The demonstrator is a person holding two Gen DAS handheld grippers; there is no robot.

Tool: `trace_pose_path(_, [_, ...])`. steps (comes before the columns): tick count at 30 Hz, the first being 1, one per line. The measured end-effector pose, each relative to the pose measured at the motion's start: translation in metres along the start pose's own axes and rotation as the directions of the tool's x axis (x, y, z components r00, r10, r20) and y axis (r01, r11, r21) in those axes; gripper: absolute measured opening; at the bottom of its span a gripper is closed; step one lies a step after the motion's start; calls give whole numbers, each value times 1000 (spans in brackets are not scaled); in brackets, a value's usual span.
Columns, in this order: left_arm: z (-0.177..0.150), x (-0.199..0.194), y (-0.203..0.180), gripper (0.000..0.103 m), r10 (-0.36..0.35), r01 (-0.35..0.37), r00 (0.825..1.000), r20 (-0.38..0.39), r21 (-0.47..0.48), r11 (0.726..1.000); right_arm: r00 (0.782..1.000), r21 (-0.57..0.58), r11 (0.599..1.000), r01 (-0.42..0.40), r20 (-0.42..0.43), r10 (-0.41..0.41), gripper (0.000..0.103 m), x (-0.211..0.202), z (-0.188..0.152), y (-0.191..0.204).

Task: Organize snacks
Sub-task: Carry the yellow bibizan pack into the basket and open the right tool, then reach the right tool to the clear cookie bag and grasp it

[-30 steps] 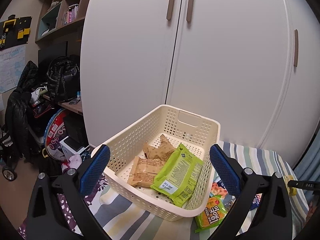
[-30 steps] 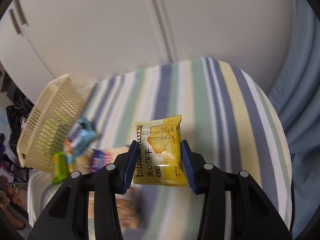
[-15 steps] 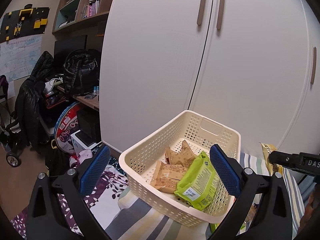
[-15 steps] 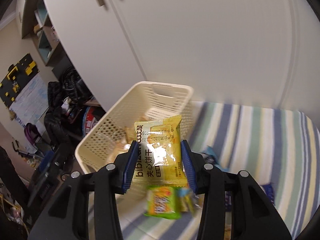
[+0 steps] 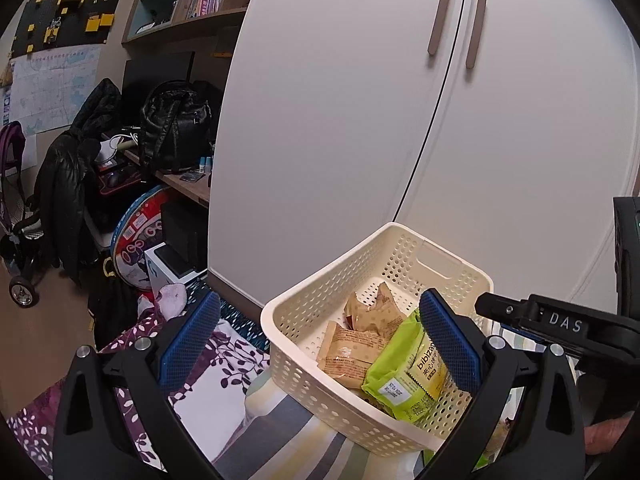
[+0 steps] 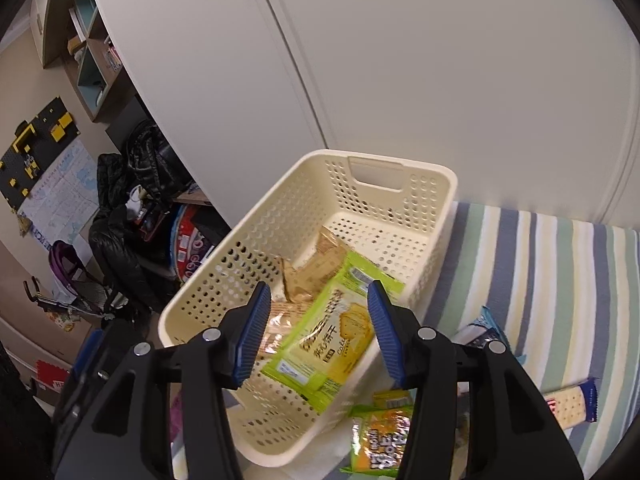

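Home bedroom: wardrobe [image 5: 400, 128], striped bedding [image 6: 560, 264], stroller [image 5: 16, 216].

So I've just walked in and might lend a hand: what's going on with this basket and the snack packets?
A person holding a gripper in each hand is sorting snacks into a cream basket. The right gripper is open above the basket, with a yellow biscuit packet below it on top of a green packet, beside some brown packets. The left gripper is open and empty by the basket. An orange packet and others are outside on the striped cloth.
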State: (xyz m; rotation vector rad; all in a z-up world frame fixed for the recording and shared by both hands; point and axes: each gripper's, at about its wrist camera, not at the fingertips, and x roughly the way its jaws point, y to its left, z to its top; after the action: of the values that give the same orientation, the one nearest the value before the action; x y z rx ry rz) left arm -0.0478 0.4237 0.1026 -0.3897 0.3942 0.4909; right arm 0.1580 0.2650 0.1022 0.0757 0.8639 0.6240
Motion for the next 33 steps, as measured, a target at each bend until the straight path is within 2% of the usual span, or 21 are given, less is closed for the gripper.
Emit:
trace_pose_path(7, [-2,-3,-7,101,-31,30,1000,6,21,999,999,37,998,52,6,-52,52,-15,-11,-32])
trace_pose_path(11, [-4,-4,-11,101,-40,40,999,2,33,999,995,42,994,97,20,-98,67,-27,-18,-43])
trace_pose_path(15, [-6,-6,-15,101,-59,58,998,3,42,997,991,36,990,135,17,-136,68,-37,-28,-54])
trace_pose_path(17, [-8,-7,-19,101,-74,74,997,-2,51,996,987,36,986,161,16,-161,74,-43,-34,-63])
trace_pose_path(24, [-11,-11,-32,101,-102,102,995,2,95,990,973,96,968,231,-6,-231,74,-67,-64,-105])
trace_pose_path(30, [-16,-11,-40,101,-107,107,994,-8,121,987,965,159,951,263,-53,-258,75,-79,-96,-139])
trace_pose_path(32, [-17,-11,-42,101,-108,108,994,-9,127,986,961,176,945,275,-74,-266,86,-82,-105,-147])
trace_pose_path(33, [-18,-11,-44,101,-108,109,994,-10,132,985,961,183,944,276,-76,-266,88,-84,-109,-150])
